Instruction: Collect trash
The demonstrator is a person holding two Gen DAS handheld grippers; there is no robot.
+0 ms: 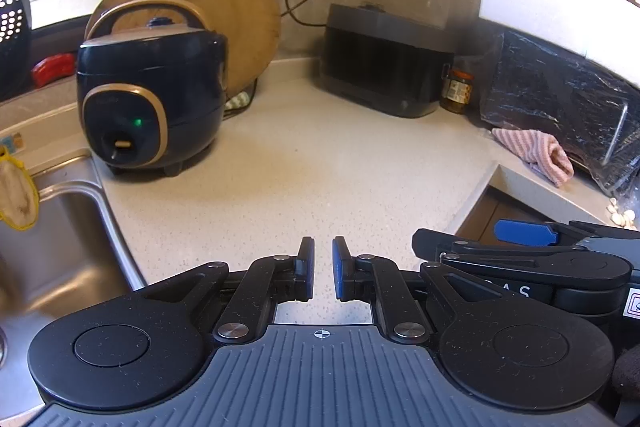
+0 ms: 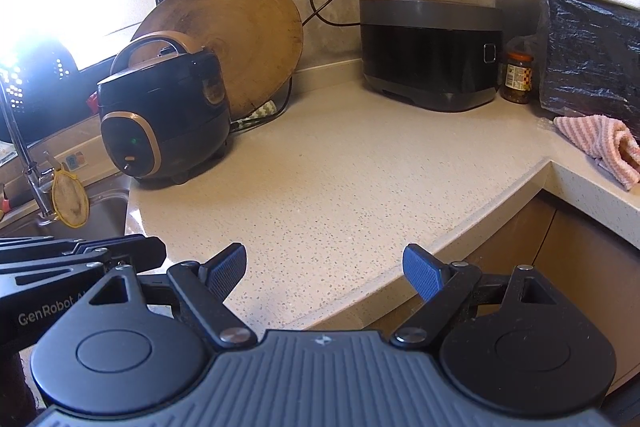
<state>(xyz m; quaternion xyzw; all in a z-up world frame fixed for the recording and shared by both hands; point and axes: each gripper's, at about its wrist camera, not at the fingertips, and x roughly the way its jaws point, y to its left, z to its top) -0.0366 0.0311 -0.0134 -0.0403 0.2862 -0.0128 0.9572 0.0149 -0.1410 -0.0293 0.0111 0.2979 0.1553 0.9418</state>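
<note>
My left gripper [image 1: 323, 247] hovers low over the speckled countertop [image 1: 304, 171], its blue pads drawn close together with nothing between them. My right gripper [image 2: 325, 255] stands wide open over the counter's curved front edge, also empty. Each gripper shows in the other's view: the right gripper [image 1: 524, 233] at the right side, the left gripper [image 2: 84, 251] at the left side. No clear piece of trash lies on the counter between the grippers. A few small white bits [image 1: 622, 215] sit at the far right edge, too small to identify.
A dark blue rice cooker [image 1: 148, 99] stands left of a leaning round wooden board [image 1: 224, 11]. Behind are a black cooker [image 2: 430, 51], a jar [image 2: 518, 75] and a black plastic-wrapped box [image 2: 592, 63]. A pink striped cloth [image 2: 600, 143] lies right; the steel sink [image 1: 60, 251] is left.
</note>
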